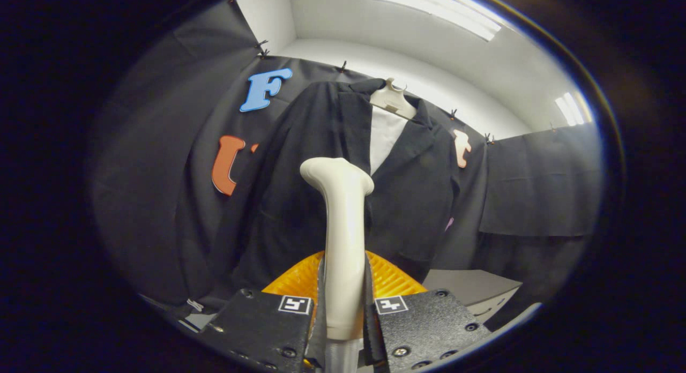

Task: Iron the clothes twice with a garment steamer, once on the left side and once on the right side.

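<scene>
Behind, one jacket [321,191]; tongs [343,308] clamp one steamer [343,244].

The tongs [343,287] point forward, both fingers [268,319] closed tight on their load

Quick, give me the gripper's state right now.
Gripper: closed on the garment steamer, both fingers pressing its cream handle, its head up in front of the dark jacket.

One cream plastic steamer wand [343,239], clamped between two black fingers [268,319]. One black suit jacket [321,191] on one cream hanger [393,101]. One grey table [471,287].
</scene>
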Tool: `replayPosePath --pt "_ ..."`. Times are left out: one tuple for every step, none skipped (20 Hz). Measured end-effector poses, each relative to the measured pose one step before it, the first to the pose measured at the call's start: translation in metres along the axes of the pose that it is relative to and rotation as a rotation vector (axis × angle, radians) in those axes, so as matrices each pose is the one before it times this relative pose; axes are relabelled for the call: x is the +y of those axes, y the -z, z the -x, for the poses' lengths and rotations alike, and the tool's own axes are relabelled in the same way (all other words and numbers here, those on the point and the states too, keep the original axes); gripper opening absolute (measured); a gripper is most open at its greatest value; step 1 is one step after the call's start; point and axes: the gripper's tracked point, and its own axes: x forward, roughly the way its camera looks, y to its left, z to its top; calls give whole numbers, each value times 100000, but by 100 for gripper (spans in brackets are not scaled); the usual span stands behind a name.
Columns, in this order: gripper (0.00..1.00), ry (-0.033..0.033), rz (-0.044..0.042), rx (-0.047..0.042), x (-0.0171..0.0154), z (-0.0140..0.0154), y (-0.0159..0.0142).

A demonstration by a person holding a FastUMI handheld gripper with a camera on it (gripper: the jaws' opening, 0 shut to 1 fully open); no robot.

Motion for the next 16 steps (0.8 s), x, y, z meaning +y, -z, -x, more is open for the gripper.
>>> replayPosePath --pt "30 -523 160 1018 112 244 522" --pt "30 -787 186 1048 201 334 626" --pt "30 -966 147 1162 265 248 536" --pt "30 -1005 -17 1260 186 236 764" --pt "30 -1027 61 1756 250 173 773" --pt "30 -935 -304 1762 161 76 798" --pt "30 -708 179 1854 140 61 744" --pt "30 -714 -151 1780 73 84 806" --pt "30 -636 -155 1620 66 63 744" --pt "30 -309 104 1432 -26 24 574" --pt "30 -258 90 1206 -64 122 577" --pt "30 -340 239 1076 22 48 581" --pt "30 -504 434 839 62 66 413" --pt "30 -430 472 540 149 133 479" --pt "30 -334 674 380 185 69 363" --pt "30 -387 530 254 52 114 236"
